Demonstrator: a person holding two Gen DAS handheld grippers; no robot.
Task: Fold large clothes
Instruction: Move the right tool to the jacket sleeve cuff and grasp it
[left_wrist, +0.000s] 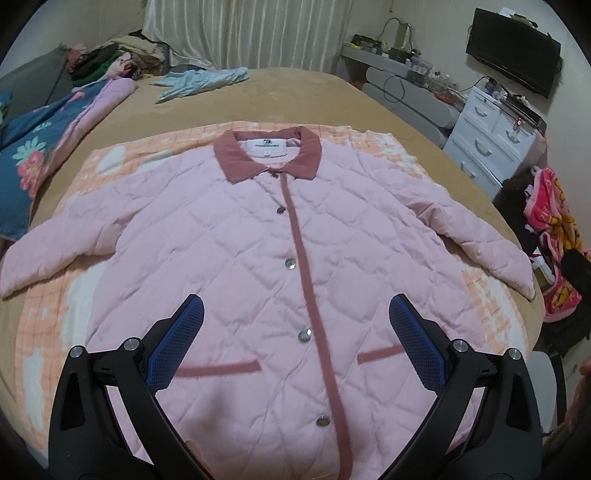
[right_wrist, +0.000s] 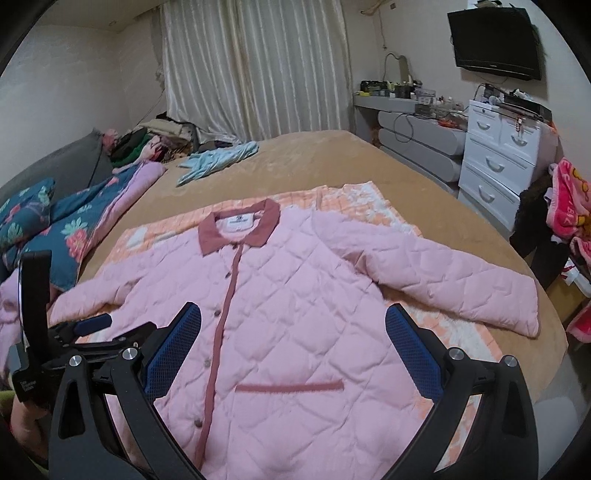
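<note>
Left gripper: jaws wide apart, empty, poised above the lower front of the jacket. Jacket: pink, quilted, buttoned, spread flat face-up on an orange checked blanket on the bed, sleeves out. Right gripper: jaws wide, empty, above the jacket's pocket side.

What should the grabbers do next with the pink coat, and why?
Probably the right gripper should reach to the spread-out sleeve and pinch its cuff, to fold it across the chest. The pink coat lies flat and buttoned, both sleeves out, and both the right and the left gripper are open, holding nothing.
</note>
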